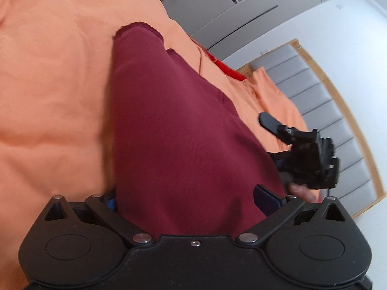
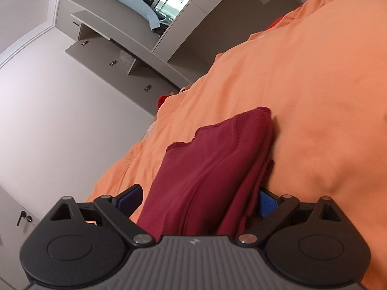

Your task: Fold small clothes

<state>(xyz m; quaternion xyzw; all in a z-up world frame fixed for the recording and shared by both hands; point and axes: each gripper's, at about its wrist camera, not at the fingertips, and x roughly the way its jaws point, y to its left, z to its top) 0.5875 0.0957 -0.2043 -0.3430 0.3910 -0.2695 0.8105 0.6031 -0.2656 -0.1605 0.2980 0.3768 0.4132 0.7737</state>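
Note:
A dark red small garment (image 1: 174, 125) hangs folded over, held up above the orange bedsheet (image 1: 53, 77). My left gripper (image 1: 188, 200) is shut on one end of it; the cloth fills the space between the blue pads. My right gripper (image 2: 200, 200) is shut on the other end of the same garment (image 2: 212, 169), whose stitched hem shows on top. The right gripper (image 1: 307, 159) also appears in the left wrist view at the right, with a bit of the person's hand below it.
The orange sheet (image 2: 302, 96) covers the bed. A bright red cloth (image 1: 227, 67) lies at the bed's far edge. A grey padded headboard (image 1: 333, 125) with wood trim, white walls, grey drawers (image 2: 116, 55) and a door (image 2: 14, 220) surround the bed.

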